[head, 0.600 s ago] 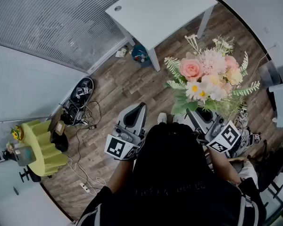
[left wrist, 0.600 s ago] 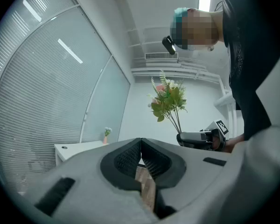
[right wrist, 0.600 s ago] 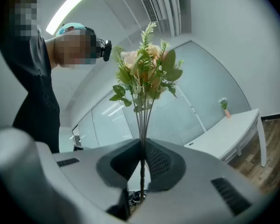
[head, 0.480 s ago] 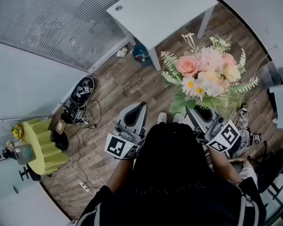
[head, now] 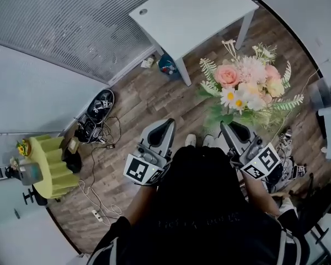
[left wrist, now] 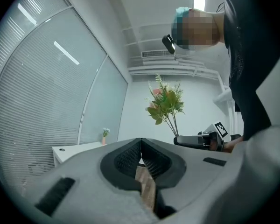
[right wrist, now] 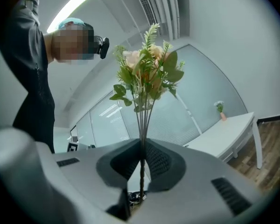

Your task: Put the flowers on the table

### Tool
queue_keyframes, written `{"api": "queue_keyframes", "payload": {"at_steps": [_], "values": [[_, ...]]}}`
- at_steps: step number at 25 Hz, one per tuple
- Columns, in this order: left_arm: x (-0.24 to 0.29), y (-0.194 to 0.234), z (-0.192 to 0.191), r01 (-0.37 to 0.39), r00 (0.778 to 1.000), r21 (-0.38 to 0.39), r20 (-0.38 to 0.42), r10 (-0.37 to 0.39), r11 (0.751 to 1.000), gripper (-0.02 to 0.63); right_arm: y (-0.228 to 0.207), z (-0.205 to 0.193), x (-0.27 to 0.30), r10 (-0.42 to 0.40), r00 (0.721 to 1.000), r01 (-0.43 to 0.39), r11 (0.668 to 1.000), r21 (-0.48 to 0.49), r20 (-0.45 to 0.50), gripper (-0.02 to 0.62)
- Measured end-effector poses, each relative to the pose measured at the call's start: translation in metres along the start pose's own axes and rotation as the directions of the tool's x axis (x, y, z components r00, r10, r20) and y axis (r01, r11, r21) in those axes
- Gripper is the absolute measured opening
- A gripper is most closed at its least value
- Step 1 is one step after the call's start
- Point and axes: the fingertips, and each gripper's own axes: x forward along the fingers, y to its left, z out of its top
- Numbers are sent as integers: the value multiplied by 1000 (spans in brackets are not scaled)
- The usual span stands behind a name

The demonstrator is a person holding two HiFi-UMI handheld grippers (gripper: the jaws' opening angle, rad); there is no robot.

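Observation:
A bouquet of pink, peach and white flowers [head: 248, 90] with green fern sprigs stands upright over the wooden floor, to the right of the white table [head: 196, 12]. My right gripper [head: 234, 130] is shut on the bundle of thin flower stems [right wrist: 142, 125], which rise straight up between its pads to the blooms [right wrist: 147, 66]. My left gripper [head: 161, 129] is held level beside it, shut with nothing in it. From the left gripper view [left wrist: 141, 146] the bouquet [left wrist: 165, 101] and the right gripper [left wrist: 196, 140] show to the right, the table [left wrist: 77, 149] at the left.
A small vase of flowers [right wrist: 220, 108] stands on the far table end. On the floor lie a black bag and cables [head: 96, 115], a blue object [head: 168, 65] by the table leg, and a yellow stool [head: 49, 167] at the left. Window blinds [head: 71, 26] run along the back.
The bouquet and both grippers have shifted slightly right and toward the table in the head view as the person moves forward. Both grips are unchanged.

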Motion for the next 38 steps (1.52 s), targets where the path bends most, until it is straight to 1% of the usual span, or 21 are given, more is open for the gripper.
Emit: {"api": "queue_keyframes", "payload": {"at_steps": [3, 8, 15, 20, 22, 25, 27, 32, 38], "values": [[12, -11, -7, 1, 1000, 8, -4, -1, 1000, 18, -18, 1, -13, 5, 1000, -5, 1000, -2, -1, 44], [13, -17, -12, -14, 1000, -13, 8, 14, 1000, 18, -30, 2, -25, -1, 1000, 1, 1000, -10, -10, 44], [50, -20, -16, -19, 1000, -10, 14, 19, 1000, 18, -63, 15, -31, -8, 1000, 8, 1000, 17, 6, 44], [67, 0, -20, -16, 1000, -16, 23, 17, 1000, 18, -73, 15, -8, 14, 1000, -14, 1000, 19, -5, 44], [83, 24, -18, -21, 999, -27, 26, 22, 999, 18, -86, 19, 19, 22, 1000, -22, 1000, 21, -18, 44], [110, 72, -18, -30, 1000, -49, 7, 31, 998, 18, -111, 21, 68, 28, 999, -26, 999, 38, -43, 44], [125, 88, -17, -28, 1000, -49, 8, 29, 998, 18, -124, 24, 84, 35, 998, -33, 999, 37, -47, 44], [128, 87, -18, -31, 999, -50, 17, 32, 998, 18, -123, 28, 84, 49, 998, -47, 998, 42, -44, 44], [136, 86, -16, -16, 1000, -38, 20, 17, 999, 18, -126, 35, 86, 64, 997, -63, 998, 16, -44, 44]]}}
